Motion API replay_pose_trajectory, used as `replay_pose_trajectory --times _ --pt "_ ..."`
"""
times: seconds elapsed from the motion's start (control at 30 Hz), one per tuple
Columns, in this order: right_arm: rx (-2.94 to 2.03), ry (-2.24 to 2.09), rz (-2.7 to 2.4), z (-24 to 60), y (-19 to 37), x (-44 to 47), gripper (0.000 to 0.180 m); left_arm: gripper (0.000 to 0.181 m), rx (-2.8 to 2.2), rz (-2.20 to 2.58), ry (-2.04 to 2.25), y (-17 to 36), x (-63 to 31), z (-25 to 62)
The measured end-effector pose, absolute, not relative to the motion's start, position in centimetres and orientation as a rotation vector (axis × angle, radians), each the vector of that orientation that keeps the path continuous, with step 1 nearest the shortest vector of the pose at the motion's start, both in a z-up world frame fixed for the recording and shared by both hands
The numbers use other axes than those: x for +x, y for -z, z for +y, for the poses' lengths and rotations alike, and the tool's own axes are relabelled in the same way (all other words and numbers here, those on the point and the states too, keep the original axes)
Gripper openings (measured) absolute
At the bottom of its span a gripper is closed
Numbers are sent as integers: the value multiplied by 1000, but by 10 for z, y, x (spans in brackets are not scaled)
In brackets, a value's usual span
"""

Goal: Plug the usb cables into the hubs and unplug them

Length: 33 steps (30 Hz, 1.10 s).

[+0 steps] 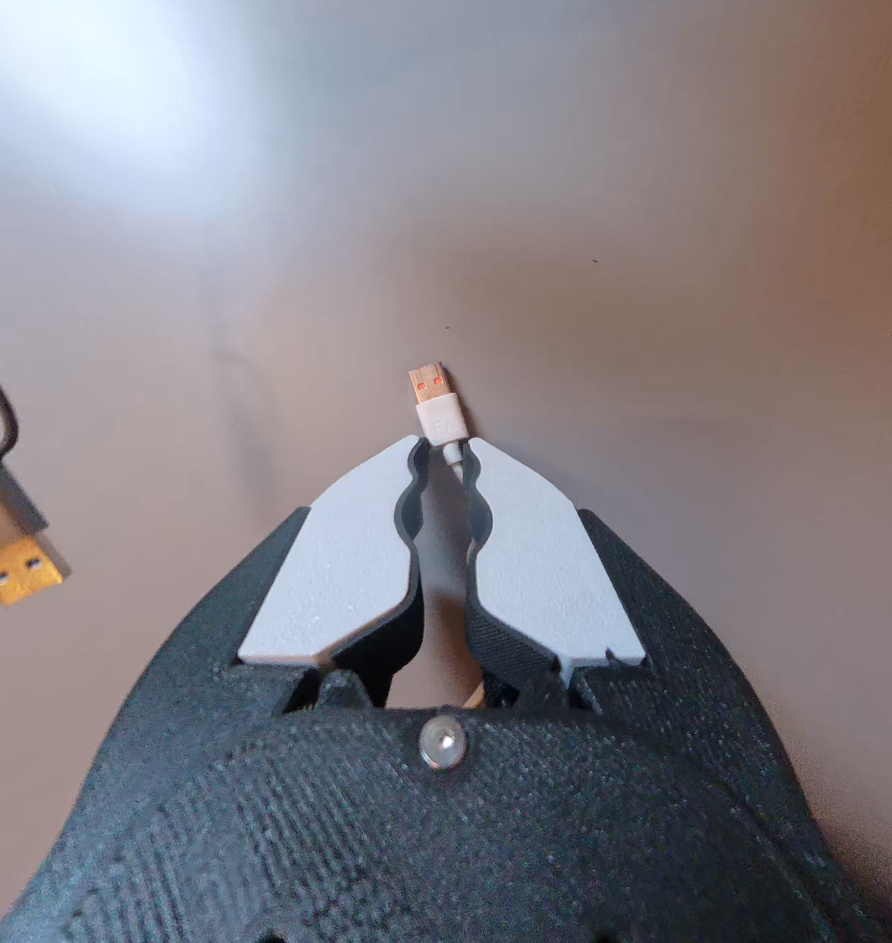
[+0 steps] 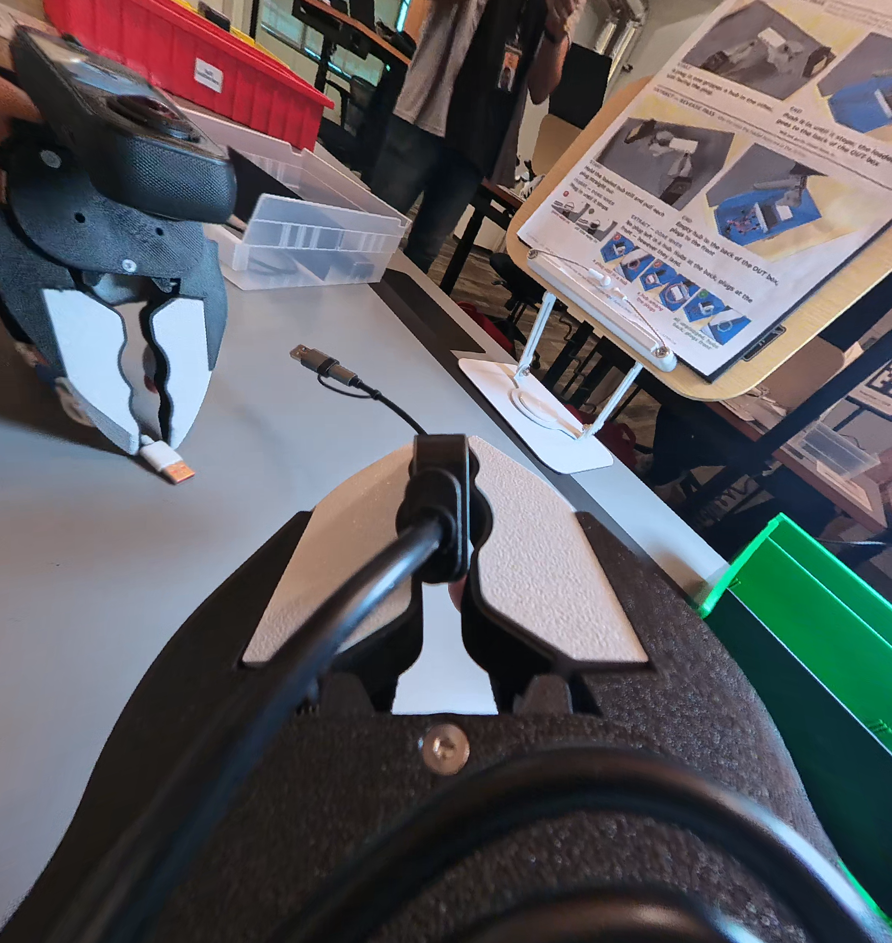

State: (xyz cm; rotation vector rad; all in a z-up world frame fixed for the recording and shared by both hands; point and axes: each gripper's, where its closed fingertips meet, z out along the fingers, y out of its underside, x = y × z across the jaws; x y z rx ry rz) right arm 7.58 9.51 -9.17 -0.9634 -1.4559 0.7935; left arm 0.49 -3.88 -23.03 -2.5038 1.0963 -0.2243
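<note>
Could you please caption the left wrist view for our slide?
Left gripper fingers pinching a white USB cable above the grey table.

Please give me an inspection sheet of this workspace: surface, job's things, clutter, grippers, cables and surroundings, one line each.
Surface: smooth grey table, bare in the middle.
Job's things: white USB cable with orange-tongued plug; black cable's dark grey plug with gold metal end; no hub clearly seen.
Clutter: clear plastic compartment box, red plastic bin, white document stand holding an instruction sheet.
Grippers: left gripper shut on the white cable behind its plug; right gripper shut on a black connector.
Cables: black cable lies loose on the table.
Surroundings: green plastic bin at right; a person stands behind.
</note>
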Motion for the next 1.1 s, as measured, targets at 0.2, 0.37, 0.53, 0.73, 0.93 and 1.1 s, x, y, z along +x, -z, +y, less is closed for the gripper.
replay_pose_trajectory --times 0.2,0.37,0.53,0.73,0.93,1.1 --pt "-810 -745 -1482 80 88 76 11 13 -2313 990 467 175 6 -36" --pt "-615 -678 -1551 51 92 71 11 13 -2194 993 398 119 8 -29" --pt "-490 -600 -1630 23 105 63 12 13 -2225 1095 435 126 35 -18" --pt "-401 -479 -1693 9 120 56 12 12 -2250 1102 551 136 46 -16" --pt "-311 -308 -1704 2 126 50 12 12 -2296 1075 603 139 45 -20" --pt "-266 -247 -1688 -2 123 50 12 12 -2328 1076 638 136 44 -23"
